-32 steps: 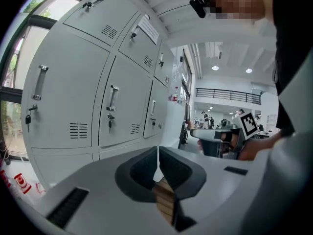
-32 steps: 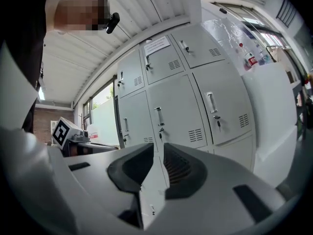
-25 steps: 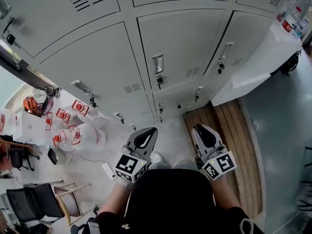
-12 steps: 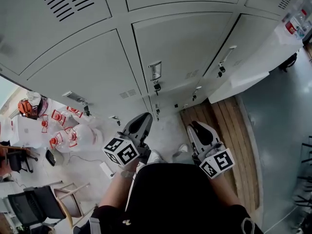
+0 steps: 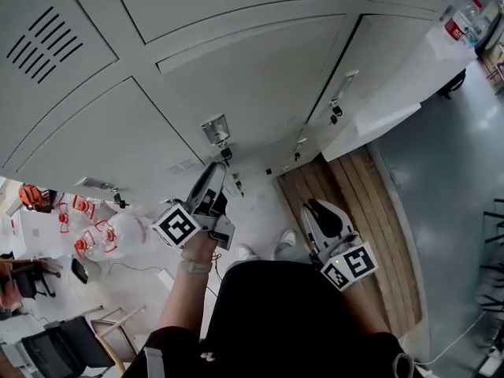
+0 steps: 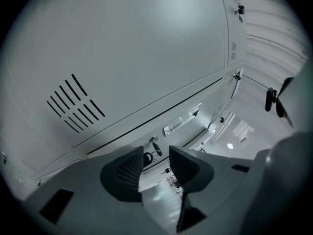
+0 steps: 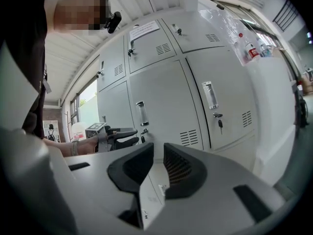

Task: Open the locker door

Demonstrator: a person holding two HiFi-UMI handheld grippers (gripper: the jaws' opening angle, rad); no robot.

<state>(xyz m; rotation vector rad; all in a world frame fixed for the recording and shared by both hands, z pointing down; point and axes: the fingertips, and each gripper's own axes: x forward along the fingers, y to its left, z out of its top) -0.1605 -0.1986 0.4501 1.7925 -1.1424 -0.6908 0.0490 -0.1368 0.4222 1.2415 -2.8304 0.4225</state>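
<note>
A grey locker door (image 5: pixel 260 77) faces me, with a metal handle (image 5: pixel 214 129) at its lower left and a key (image 5: pixel 226 153) hanging in the lock just below. My left gripper (image 5: pixel 213 170) is raised with its tips just under that key. In the left gripper view the key (image 6: pixel 155 148) and handle (image 6: pixel 177 125) lie just beyond the left gripper (image 6: pixel 156 156). Its jaws are opening, nothing is between them, and they touch nothing. My right gripper (image 5: pixel 316 209) hangs low by my waist, its jaws close together and empty (image 7: pixel 159 153).
The neighbouring locker to the right has its own handle (image 5: pixel 344 81) and key (image 5: pixel 337 110). A cloth-covered table (image 5: pixel 394 93) stands at the right, with wooden boards (image 5: pixel 346 195) on the floor before it. Water jugs with red caps (image 5: pixel 94 231) and chairs (image 5: pixel 71 337) are at the left.
My left gripper has risen from waist height and reached forward to just below the locker's handle and key. The right gripper has stayed low. The lockers look closer.
</note>
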